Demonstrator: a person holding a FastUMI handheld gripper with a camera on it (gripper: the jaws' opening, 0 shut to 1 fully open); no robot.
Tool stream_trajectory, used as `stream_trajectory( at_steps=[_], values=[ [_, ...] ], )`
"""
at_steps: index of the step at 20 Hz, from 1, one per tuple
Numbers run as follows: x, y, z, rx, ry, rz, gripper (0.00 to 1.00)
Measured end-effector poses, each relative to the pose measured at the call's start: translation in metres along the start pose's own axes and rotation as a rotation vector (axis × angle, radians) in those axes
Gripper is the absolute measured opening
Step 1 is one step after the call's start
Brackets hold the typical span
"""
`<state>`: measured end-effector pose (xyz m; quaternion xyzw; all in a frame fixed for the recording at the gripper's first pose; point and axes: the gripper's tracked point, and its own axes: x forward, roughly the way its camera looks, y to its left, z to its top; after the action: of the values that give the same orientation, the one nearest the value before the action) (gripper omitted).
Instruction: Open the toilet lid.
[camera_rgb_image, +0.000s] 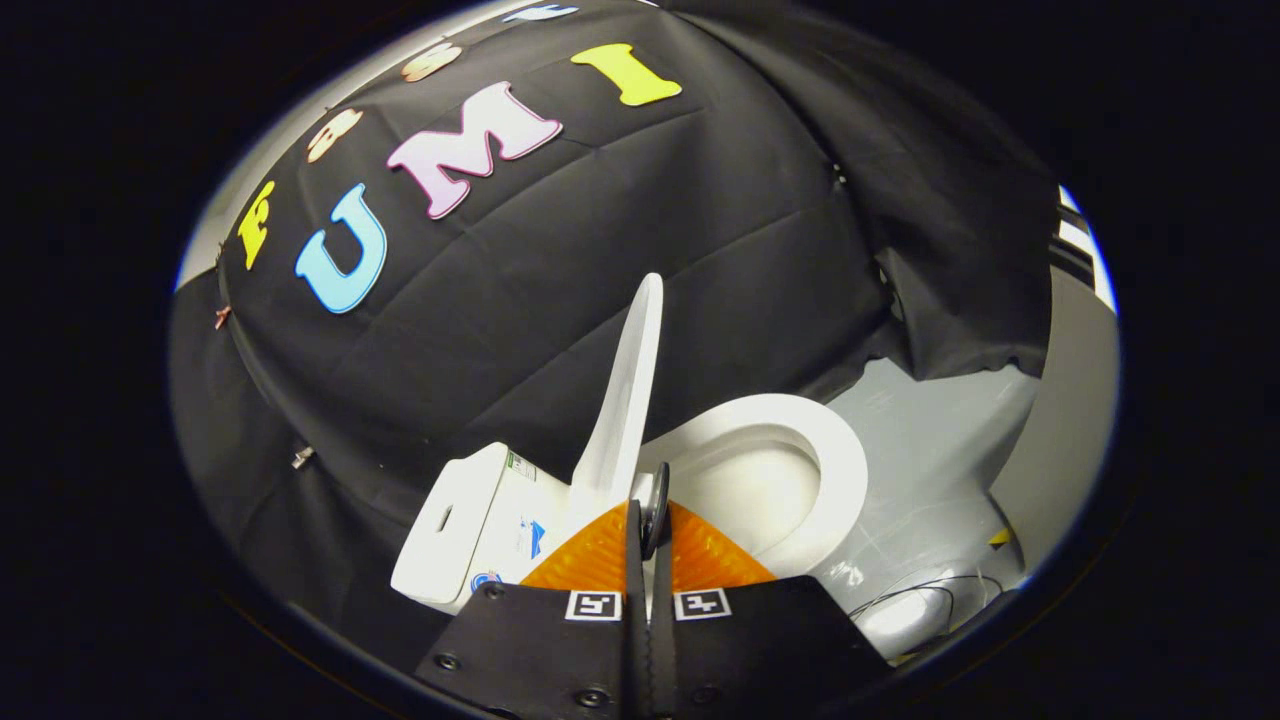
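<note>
— Gripper status?
— The gripper (650, 530) is sitting closed, fingers meeting, clamping nothing.
— Lid?
— The toilet lid (628, 400) is standing upright just beyond the fingertips, left of the seat (835, 470). The fingers are hiding the hinge; the tank (470, 525) is lying far left.
</note>
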<state>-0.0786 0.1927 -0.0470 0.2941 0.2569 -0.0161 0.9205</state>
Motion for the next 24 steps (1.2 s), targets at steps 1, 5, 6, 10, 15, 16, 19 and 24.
stream_trajectory(
  at_steps=[1, 5, 6, 10, 15, 16, 19, 24],
  values=[
    [-0.002, 0.007, 0.001, -0.012, -0.004, -0.004, 0.05],
    [-0.006, 0.040, 0.002, -0.064, -0.020, -0.025, 0.05],
    [-0.009, 0.048, 0.002, -0.062, -0.024, -0.023, 0.05],
    [-0.015, 0.083, 0.001, -0.109, -0.040, -0.014, 0.05],
    [-0.017, 0.120, -0.003, -0.179, -0.063, -0.019, 0.05],
    [-0.017, 0.127, -0.004, -0.200, -0.066, -0.023, 0.05],
    [-0.019, 0.152, -0.010, -0.247, -0.068, -0.031, 0.05],
    [-0.017, 0.186, -0.017, -0.310, -0.087, -0.078, 0.05]
  ],
)
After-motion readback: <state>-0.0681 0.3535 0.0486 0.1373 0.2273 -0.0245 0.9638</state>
